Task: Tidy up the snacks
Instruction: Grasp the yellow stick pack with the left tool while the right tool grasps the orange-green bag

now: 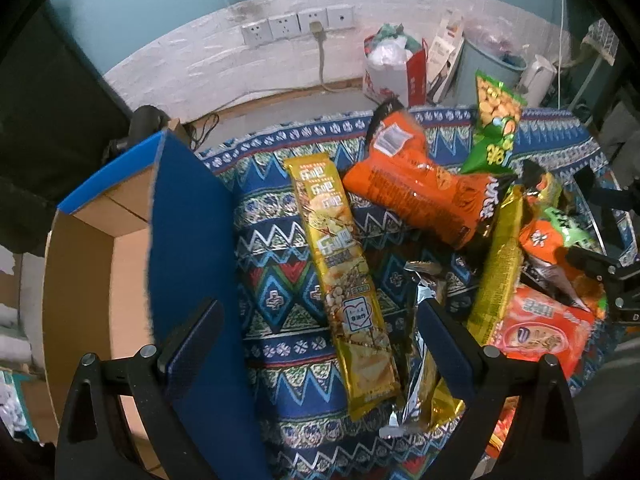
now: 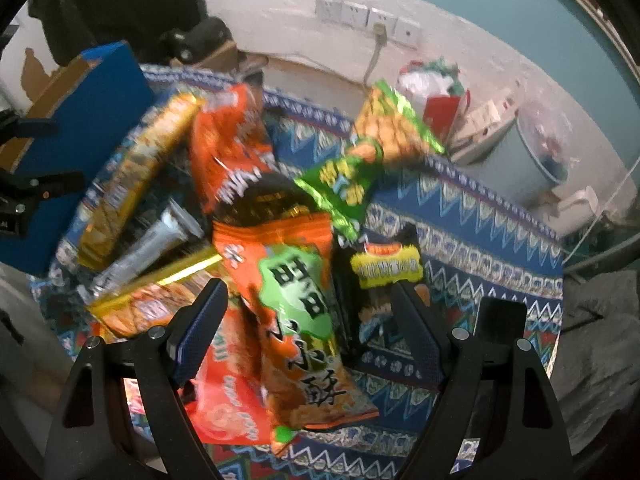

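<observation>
A heap of snack packs lies on a blue patterned cloth (image 1: 280,276). My left gripper (image 1: 320,344) is open, its fingers on either side of a long yellow pack (image 1: 344,272) without touching it. An open cardboard box with blue outer walls (image 1: 92,240) stands to its left, one blue flap (image 1: 188,240) raised. An orange bag (image 1: 416,188) and a green bag (image 1: 496,120) lie further back. My right gripper (image 2: 308,324) is open over an orange-and-green bag (image 2: 296,312). Under that bag lies a red pack (image 2: 228,392), and a small black-and-yellow pack (image 2: 384,268) lies to its right.
A silver packet (image 2: 152,244) and a gold-edged pack (image 2: 152,296) lie left of the right gripper. Behind the cloth are wall sockets (image 1: 296,26), a red-and-white bag (image 1: 396,68), a grey bin (image 1: 488,72) and a white kettle (image 1: 536,76). The blue box (image 2: 88,128) stands at far left in the right wrist view.
</observation>
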A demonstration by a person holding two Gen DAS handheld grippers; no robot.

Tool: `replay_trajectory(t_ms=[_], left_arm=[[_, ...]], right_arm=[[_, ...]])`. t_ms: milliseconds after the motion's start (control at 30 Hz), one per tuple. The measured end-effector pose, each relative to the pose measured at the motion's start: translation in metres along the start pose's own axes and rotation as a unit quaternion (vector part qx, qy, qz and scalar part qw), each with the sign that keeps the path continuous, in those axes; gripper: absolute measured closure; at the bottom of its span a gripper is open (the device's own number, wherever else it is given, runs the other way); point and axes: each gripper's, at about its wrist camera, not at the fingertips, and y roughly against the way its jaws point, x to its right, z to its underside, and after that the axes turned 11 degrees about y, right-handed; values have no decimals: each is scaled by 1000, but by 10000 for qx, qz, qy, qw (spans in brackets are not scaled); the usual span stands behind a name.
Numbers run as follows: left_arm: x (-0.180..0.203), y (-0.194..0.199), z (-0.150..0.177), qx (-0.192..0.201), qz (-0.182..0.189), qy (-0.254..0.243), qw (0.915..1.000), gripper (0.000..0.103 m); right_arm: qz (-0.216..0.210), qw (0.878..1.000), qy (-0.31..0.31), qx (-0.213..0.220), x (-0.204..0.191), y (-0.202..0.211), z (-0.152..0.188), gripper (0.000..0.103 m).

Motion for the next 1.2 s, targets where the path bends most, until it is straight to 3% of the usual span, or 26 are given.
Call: replay_trajectory(t_ms=[367,567,700,800,867,933,1200], left_arm=[[16,-46,-12,-274,-117,70,9995,7],[8,-70,-19,-503,-166,242,9983,12],[4,-82,-20,-659,-143,272,9974,24],[6,-84,-23,-502,-247,108,9984,32],[10,-83,-21,-422,-267,-9,9988,45],[13,-82,-21,-434,-123,-53,9990,66],[14,-63,-11,-323,-193,-95,9992,71]], right_arm=[[-215,9988,-30,-430,3,-36,19,22],[-481,9979,-87,-431,6,-47,22,66],[-449,9987,-158,-185,11,-41,20,72],[-446,9986,-280,-54,17,-33,17,72],[-414,9985,-358,16,21,-29,15,72],[-387,9984,-398,63,22,-27,13,72],[-234,9983,-525,120,29,-22,8,72]])
